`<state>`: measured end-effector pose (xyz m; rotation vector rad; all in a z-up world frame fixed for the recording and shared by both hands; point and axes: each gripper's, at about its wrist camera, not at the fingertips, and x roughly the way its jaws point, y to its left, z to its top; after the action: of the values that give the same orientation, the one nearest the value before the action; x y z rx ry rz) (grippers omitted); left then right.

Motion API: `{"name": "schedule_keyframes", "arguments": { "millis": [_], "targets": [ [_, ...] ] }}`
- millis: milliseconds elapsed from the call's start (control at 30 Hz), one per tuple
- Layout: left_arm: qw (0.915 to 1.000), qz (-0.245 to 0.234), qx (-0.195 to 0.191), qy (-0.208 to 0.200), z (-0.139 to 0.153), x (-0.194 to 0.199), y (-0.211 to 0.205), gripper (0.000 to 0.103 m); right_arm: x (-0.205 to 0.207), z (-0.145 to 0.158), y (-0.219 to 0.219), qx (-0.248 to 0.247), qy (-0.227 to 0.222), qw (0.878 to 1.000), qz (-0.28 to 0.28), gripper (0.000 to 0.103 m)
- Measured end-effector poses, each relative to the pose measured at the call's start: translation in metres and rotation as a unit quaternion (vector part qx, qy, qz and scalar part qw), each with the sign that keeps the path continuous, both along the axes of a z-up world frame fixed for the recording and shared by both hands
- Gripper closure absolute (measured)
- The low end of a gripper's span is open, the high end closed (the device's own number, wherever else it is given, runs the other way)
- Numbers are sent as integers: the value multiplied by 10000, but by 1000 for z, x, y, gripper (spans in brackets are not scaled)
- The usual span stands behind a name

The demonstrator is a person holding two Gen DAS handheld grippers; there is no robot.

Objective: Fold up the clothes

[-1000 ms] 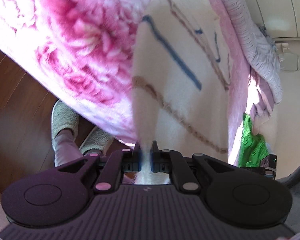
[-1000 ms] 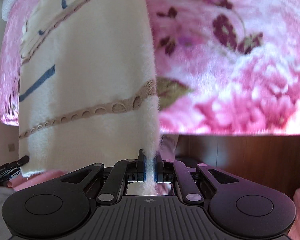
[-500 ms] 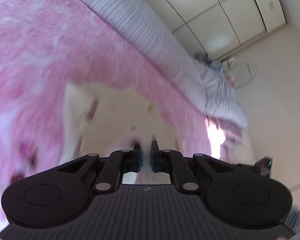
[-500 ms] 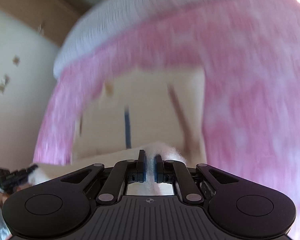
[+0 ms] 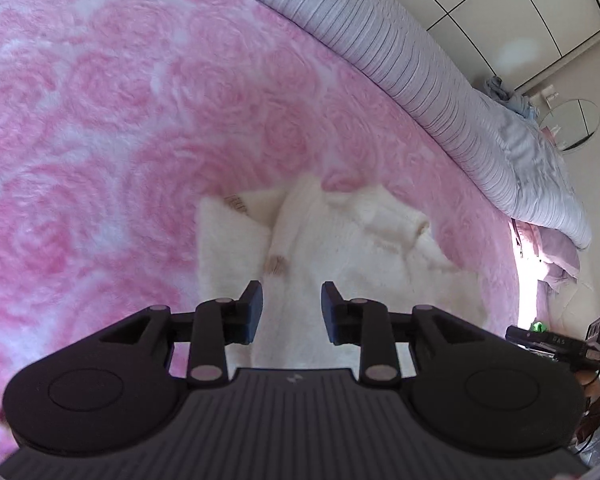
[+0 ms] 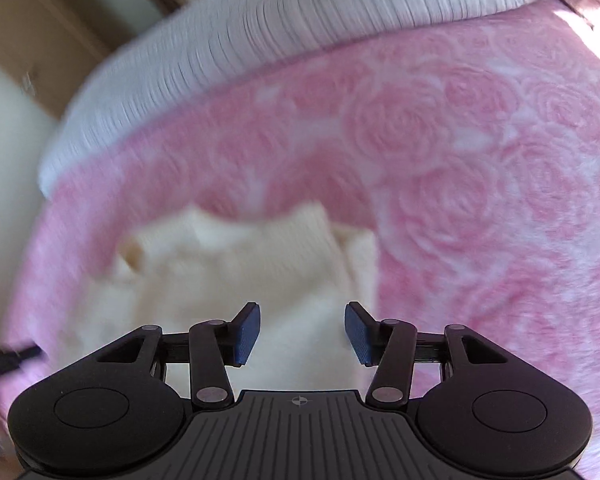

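With both the left gripper and right gripper spread-jawed and empty over the fluffy cream fleece garment on the pink rose-patterned blanket, square rumpled edges before re-pinching.

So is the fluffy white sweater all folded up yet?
Partly. The fluffy cream-white garment lies doubled over in a rumpled bundle on the pink rose-patterned blanket. Nothing is in hand: the left gripper and right gripper are both open above it. Smoothing and a neater final fold look left.
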<state>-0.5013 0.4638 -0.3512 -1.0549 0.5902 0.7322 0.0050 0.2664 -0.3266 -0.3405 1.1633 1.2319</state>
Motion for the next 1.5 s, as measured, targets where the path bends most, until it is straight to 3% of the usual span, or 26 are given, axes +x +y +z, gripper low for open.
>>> {"name": "schedule_keyframes", "arguments": {
  "millis": [200,400,467,500,567,700,833,1100,1267,1333,1400,1500],
  "targets": [
    [9992,-160,211,286,-15,33,26,73,3,-16,21,111,-211,9996,176,52],
    [9934,-737,534,698,-25,66,34,75,10,-30,49,190,-257,9993,172,52],
    [9900,-890,760,792,-24,69,29,95,6,-36,55,182,-309,9989,288,52],
    [9879,-966,872,838,-23,71,26,95,1,-39,57,152,-427,9982,402,52],
    [9872,-948,1047,736,-18,67,21,97,-8,-43,61,92,-662,9958,630,93],
    [9856,-560,1543,397,4,40,16,97,-13,-23,49,496,-1125,9899,702,94],
    [9833,-333,1736,441,4,32,30,96,0,-1,52,892,-1537,9831,429,94],
    [9787,-223,1928,675,-18,50,52,96,-11,-22,90,740,-2048,9751,410,94],
    [9779,-90,1970,694,-33,50,57,94,-7,-37,97,886,-2188,9714,265,94],
    [9820,-294,1556,1028,-52,60,65,91,-8,-52,107,592,-2121,9747,370,94],
    [9816,-310,1517,1118,-57,63,67,85,-5,-72,116,141,-1865,9814,430,93],
    [9823,-29,1538,1068,-47,54,64,79,0,-65,105,247,-1666,9857,99,82]
  ]
}}
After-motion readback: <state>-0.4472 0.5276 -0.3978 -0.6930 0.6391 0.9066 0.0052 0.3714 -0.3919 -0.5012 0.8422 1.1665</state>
